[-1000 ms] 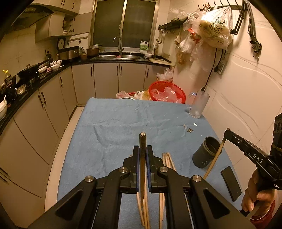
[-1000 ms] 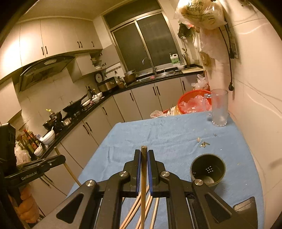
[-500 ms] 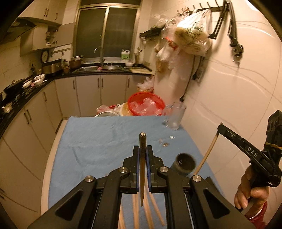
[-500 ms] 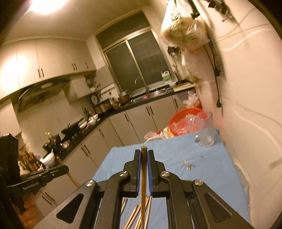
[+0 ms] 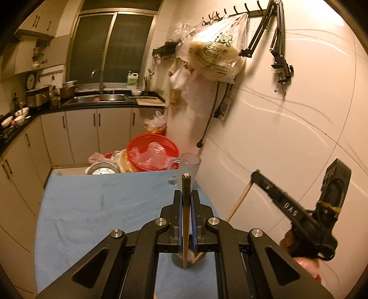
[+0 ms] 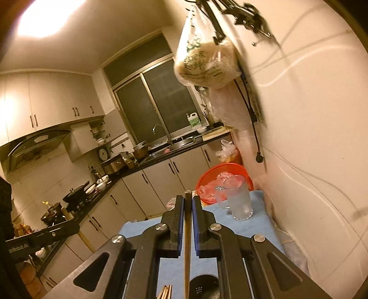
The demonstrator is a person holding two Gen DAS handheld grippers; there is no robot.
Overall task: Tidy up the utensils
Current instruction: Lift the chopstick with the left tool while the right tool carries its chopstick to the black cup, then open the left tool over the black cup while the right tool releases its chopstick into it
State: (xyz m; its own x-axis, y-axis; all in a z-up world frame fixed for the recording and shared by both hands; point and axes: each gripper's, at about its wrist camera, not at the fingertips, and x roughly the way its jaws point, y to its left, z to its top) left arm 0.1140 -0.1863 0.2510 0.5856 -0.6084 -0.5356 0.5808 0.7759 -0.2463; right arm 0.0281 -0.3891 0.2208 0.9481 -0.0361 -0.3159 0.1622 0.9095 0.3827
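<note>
1. Chopsticks are the job: one dark chopstick (image 5: 185, 207) is clenched upright between the left gripper's (image 5: 185, 197) fingers, tip hanging over the grey holder cup (image 5: 181, 261) on the blue counter (image 5: 96, 207), probably lined up for dropping in.
2. Right gripper (image 6: 188, 204) grasps a pale chopstick (image 6: 187, 241) likewise, above the cup.
3. Spare chopsticks (image 6: 164, 292) lie beside it.

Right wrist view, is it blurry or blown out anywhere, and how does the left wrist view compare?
Right wrist view: ceiling light glares white at top left; the hanging plastic bag and wall smear with motion blur; the frame is tilted. Left wrist view: sharper and evenly warm, fisheye-bent at the edges, with slight blur on the glass jug.
</note>
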